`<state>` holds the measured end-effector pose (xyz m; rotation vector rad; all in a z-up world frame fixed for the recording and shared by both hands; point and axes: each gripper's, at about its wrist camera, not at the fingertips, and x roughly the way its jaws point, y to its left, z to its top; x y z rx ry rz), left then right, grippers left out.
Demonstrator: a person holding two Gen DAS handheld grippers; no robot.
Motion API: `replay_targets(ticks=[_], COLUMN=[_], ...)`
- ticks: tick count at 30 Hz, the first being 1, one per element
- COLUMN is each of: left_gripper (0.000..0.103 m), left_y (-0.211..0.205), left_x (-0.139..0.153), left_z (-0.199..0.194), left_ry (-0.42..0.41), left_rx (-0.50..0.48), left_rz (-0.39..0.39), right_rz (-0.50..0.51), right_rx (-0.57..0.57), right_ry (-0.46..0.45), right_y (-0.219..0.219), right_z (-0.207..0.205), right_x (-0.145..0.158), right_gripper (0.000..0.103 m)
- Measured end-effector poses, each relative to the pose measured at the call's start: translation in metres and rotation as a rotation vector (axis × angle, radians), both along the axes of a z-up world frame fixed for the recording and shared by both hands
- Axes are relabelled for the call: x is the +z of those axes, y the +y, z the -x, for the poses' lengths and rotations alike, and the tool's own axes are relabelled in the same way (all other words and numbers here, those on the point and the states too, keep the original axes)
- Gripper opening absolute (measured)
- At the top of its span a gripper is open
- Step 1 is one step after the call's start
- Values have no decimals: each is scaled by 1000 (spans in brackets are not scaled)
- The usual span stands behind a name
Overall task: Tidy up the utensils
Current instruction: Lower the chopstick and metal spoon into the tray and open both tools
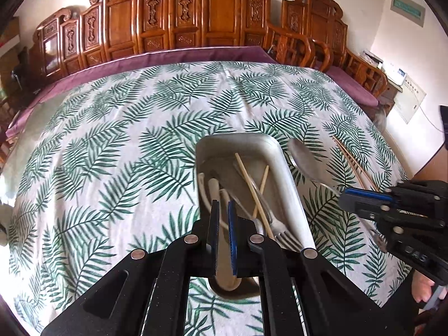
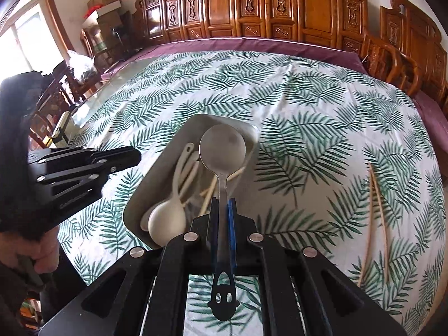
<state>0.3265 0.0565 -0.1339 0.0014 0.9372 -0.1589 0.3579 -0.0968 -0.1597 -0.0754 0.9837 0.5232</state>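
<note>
Right claw (image 2: 223, 204) is clamped on the handle of the large round-bowled stainless steel spoon (image 2: 222, 147). Spoon bowl sits forward of the fingertips, above the far end of the rectangular grey metal tray (image 2: 134, 204); I can't tell whether the bowl touches the rim. Handle end with its cut-out holes sticks back past the claw toward the camera. From the left wrist view the same spoon (image 1: 303, 154) shows just right of the tray's right wall (image 1: 282, 173), with the right claw (image 1: 343, 196) gripping its handle.

Left claw (image 1: 223, 208) is closed with nothing between the pads, blue pad faces nearly together. It's poised above the near half of the tray. In the right wrist view it (image 2: 137, 155) sits to the left of the tray, apart from it.

In the tray: white plastic spoons (image 2: 168, 218), a pair of pale wooden chopsticks (image 1: 253, 187) crossed over each other, and a steel fork (image 1: 288, 240) with tines at the near end.

Still outside the tray: a second pair of wooden chopsticks (image 2: 375, 218) lying on the tabletop, on the white cloth with green palm-leaf print (image 1: 112, 154), well to the right of the tray.

Carved brown wooden chairs (image 2: 252, 8) line the far edge of the tabletop. A hand (image 2: 46, 254) is visible behind the left claw.
</note>
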Motion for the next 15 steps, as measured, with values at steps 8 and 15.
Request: replay_targets(ticks=[8, 15], left_gripper=[5, 5], left_y=[17, 26], left_x=[15, 24], left_z=[19, 28], left_ry=[-38, -54], left_rx=[24, 40], left_rz=[11, 2], right_rz=[6, 4], right_rx=[20, 24], right_ry=[26, 63], right_y=[31, 54], right_z=[-13, -33], right_x=[-10, -20], right_gripper=[8, 8])
